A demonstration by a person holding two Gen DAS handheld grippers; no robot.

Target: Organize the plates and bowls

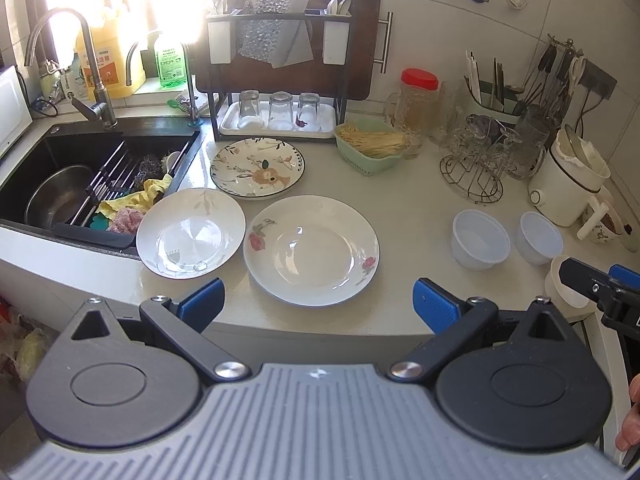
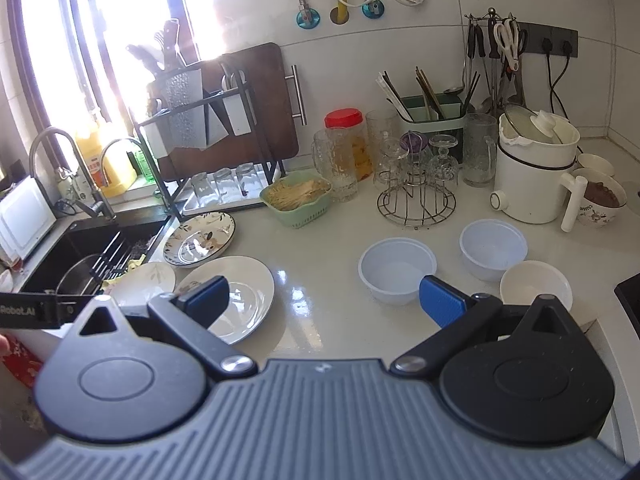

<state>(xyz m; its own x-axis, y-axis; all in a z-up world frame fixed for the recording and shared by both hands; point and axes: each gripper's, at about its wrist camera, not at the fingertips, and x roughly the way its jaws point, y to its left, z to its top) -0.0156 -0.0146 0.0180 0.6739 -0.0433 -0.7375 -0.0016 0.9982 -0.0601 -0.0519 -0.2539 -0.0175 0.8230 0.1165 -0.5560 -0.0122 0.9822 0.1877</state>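
On the counter, rose plate ahead of left claw, right claw near bowls, both spread apart.

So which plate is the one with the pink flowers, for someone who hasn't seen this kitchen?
Start at the black sink. Three plates lie on the counter to its right. The pink-flower plate is the one nearest the counter's front edge, white, with a pink bloom on each side of its rim.
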